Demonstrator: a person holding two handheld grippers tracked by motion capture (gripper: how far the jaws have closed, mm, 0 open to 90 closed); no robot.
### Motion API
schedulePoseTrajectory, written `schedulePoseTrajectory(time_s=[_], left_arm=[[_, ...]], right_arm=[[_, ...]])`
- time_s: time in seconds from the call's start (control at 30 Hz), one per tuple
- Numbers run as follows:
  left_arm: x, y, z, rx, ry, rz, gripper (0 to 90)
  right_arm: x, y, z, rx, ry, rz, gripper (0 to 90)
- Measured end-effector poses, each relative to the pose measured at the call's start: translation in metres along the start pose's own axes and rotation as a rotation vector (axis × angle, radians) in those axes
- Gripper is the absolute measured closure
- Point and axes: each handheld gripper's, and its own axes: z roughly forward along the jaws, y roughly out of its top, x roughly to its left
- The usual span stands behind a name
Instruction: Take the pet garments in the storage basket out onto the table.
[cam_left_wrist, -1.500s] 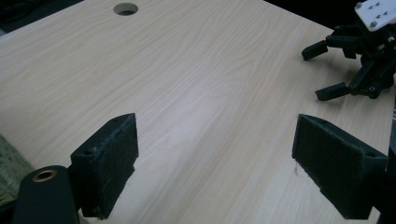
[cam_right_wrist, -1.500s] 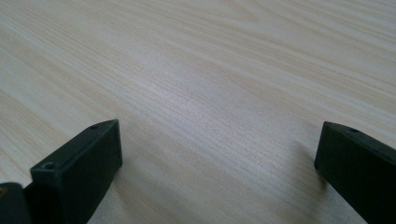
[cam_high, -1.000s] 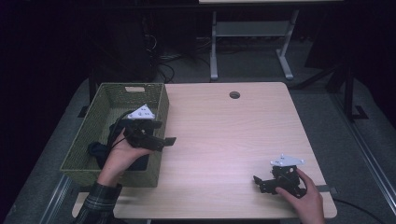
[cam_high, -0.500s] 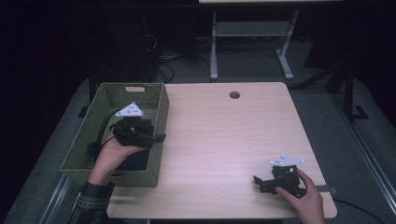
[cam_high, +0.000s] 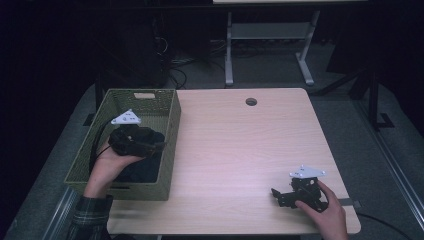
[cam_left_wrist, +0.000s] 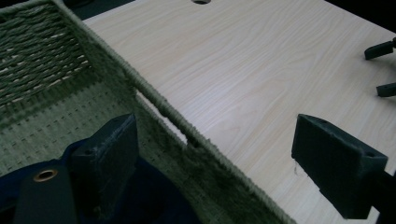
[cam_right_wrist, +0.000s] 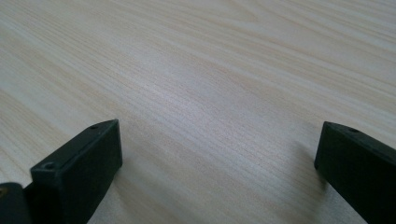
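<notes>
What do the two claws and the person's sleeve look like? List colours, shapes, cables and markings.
Both are black. The left claw and right claw each carry a pale grey three-cornered plate with small dark dots on top. Their jaws are blocky black pads with small holes. A black cable loops from the left one. The left sleeve is dark green plaid.

The basket (cam_high: 170, 131) wall runs between the left claw (cam_left_wrist: 224, 154) jaws; the table (cam_high: 240, 150) beyond lies open.

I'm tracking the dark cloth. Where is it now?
In the high view the dark cloth lies inside the green woven basket at the table's left, beneath the open left tongs.
</notes>
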Motion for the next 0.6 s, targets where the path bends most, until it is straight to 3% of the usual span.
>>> schedulePoseTrajectory(time_s=[0.37,0.6], left_arm=[[0.022,-0.015,-0.018,0.016,0.080,-0.041,14.7],[0.031,-0.022,-0.021,0.033,0.106,-0.055,14.7]], right_arm=[[0.000,0.000,0.000,0.000,0.000,0.000,0.5],[0.000,0.000,0.000,0.000,0.000,0.001,0.4]])
